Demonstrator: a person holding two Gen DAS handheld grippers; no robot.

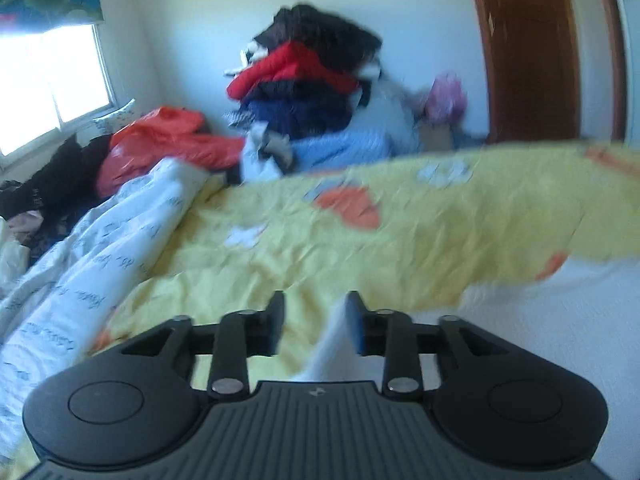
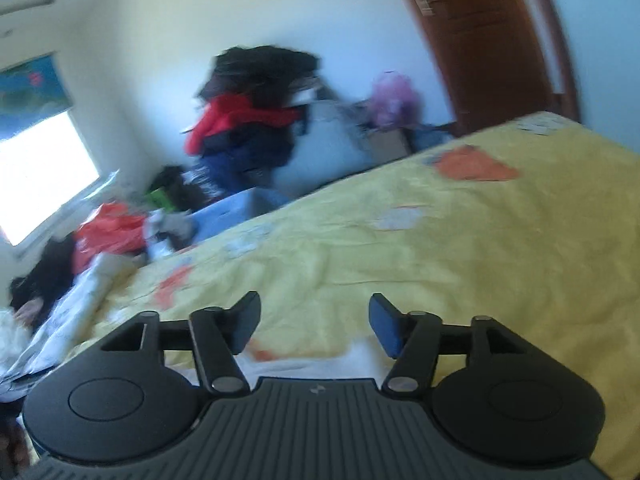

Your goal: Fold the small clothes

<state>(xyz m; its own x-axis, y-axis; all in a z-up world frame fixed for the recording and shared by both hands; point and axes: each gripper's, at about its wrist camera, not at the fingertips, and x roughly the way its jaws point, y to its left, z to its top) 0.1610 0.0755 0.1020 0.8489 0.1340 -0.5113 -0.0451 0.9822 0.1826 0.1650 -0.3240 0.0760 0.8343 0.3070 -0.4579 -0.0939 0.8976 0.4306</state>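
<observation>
A white cloth (image 1: 520,312) lies on the yellow bed sheet (image 1: 360,248) with orange and white patches, at the near right in the left wrist view. A fold of it rises between the jaws of my left gripper (image 1: 316,300), close beside the right finger (image 1: 356,320); the jaws stand apart and do not pinch it. In the right wrist view the white cloth (image 2: 312,364) shows just under my right gripper (image 2: 314,304), which is open over the yellow sheet (image 2: 440,260) with nothing between its fingers. Both views are blurred.
A rumpled white quilt with writing (image 1: 100,248) lies along the left of the bed. Behind it are a red plastic bag (image 1: 160,144) and dark clothes. A tall pile of clothes (image 1: 308,80) stands against the far wall, beside a brown door (image 1: 528,48). A window (image 1: 48,80) is at the left.
</observation>
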